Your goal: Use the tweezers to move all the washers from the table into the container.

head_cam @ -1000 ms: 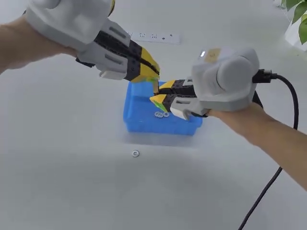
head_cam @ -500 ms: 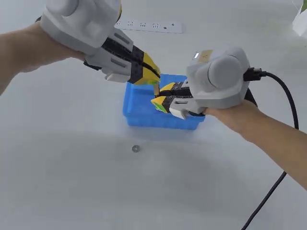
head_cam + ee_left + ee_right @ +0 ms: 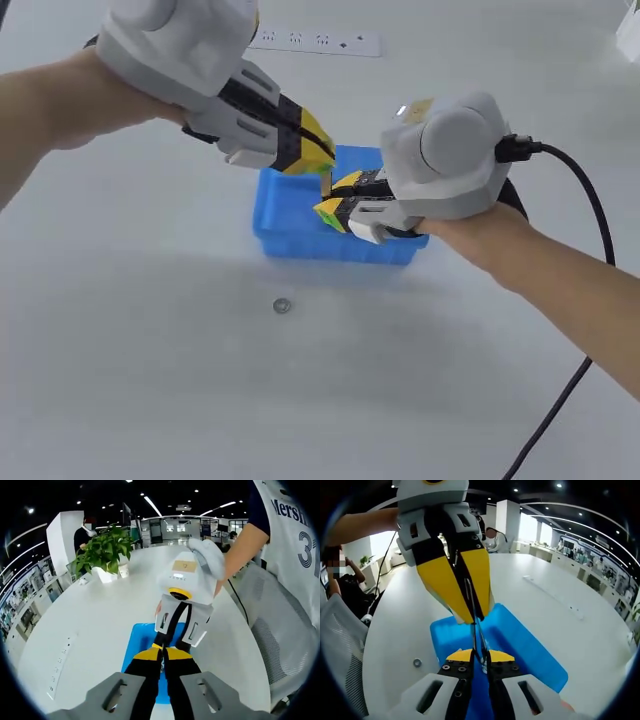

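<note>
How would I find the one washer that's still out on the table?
Start at the blue container on the white table. Look just in front of its near wall, on the person's side: the washer lies alone on the bare tabletop. It is a tiny grey ring, outside the container, touching nothing.

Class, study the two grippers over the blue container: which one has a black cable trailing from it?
The right gripper: its cable runs off its rear. The left gripper shows none. Both pinch the tweezers.
</note>
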A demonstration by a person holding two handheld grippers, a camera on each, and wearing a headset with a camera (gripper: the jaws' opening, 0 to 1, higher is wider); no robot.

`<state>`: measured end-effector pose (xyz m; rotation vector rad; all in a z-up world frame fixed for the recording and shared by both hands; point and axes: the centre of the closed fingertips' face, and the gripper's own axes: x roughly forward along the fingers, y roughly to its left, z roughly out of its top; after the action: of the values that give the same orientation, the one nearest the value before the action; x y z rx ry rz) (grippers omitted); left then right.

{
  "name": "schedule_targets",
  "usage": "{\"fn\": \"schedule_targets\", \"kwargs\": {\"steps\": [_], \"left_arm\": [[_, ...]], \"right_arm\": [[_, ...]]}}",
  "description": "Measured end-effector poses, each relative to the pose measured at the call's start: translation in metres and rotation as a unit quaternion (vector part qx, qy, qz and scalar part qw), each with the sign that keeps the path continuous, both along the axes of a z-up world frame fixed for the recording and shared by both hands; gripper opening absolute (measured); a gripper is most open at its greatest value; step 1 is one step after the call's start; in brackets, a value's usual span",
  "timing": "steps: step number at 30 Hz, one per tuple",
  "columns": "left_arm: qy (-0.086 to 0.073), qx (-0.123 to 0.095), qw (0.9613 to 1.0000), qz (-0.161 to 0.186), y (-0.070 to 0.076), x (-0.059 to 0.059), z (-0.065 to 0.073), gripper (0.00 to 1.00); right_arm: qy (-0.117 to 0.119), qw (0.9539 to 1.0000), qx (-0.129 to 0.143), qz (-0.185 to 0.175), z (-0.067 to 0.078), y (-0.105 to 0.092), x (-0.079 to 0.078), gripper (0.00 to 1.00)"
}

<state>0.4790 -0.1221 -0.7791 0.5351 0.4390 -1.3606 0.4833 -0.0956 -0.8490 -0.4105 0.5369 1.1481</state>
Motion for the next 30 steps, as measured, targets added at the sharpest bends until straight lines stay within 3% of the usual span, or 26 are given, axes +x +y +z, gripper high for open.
{"fn": "schedule_targets", "kwargs": {"steps": [18, 26, 30], "left_arm": [[0.006, 0.003, 1.0000, -0.001, -0.001, -0.001, -0.005, 0.06], [-0.001, 0.003, 1.0000, 0.000, 0.001, -0.004, 0.000, 0.06], [-0.006, 0.004, 1.0000, -0.003, 0.002, -0.010, 0.010, 0.06]], "right_arm": [[0.000, 0.9999, -0.007, -0.009, -0.002, -0.006, 0.002, 0.12], [-0.008, 0.9999, -0.002, -0.006, 0.005, -0.004, 0.000, 0.12], [-0.016, 0.9999, -0.001, 0.000, 0.011, -0.002, -0.003, 0.12]]}}
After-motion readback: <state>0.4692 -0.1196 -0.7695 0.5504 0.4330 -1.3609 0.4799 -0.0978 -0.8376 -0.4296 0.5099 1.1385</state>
